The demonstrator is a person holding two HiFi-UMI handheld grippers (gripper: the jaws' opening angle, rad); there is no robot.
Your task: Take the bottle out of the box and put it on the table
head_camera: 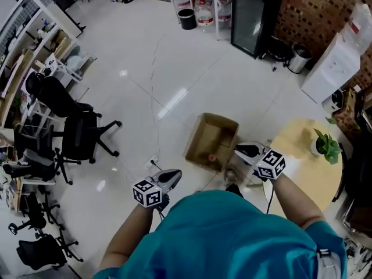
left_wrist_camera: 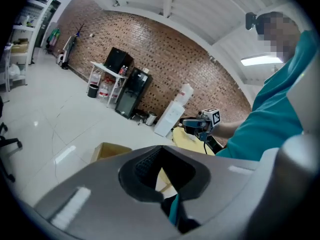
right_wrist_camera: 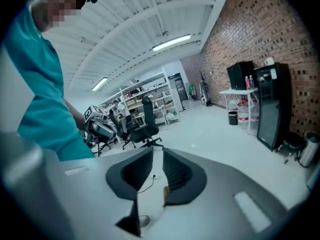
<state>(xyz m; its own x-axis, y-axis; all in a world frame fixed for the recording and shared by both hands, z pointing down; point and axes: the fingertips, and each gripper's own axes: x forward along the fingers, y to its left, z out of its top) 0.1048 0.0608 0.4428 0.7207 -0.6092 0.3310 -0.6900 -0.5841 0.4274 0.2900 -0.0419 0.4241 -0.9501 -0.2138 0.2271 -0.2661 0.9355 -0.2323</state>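
An open cardboard box (head_camera: 210, 139) stands on the white floor in front of me. On its bottom lies a small object with a reddish cap (head_camera: 212, 156), apparently the bottle. My left gripper (head_camera: 168, 178) hovers left of the box and apart from it; its pads meet at the tips with nothing between them (left_wrist_camera: 161, 151). Over the box's right rim, my right gripper (head_camera: 247, 150) is held with a narrow slit between its empty pads (right_wrist_camera: 156, 153). The round yellow table (head_camera: 299, 167) is to the right of the box.
A potted plant (head_camera: 326, 145) stands on the table. Black office chairs (head_camera: 78, 133) crowd the left side. A floor socket with a cable (head_camera: 154, 160) lies near my left gripper. Along the far brick wall are a black fridge (head_camera: 256, 16), a bin (head_camera: 300, 57) and a white water dispenser (head_camera: 337, 68).
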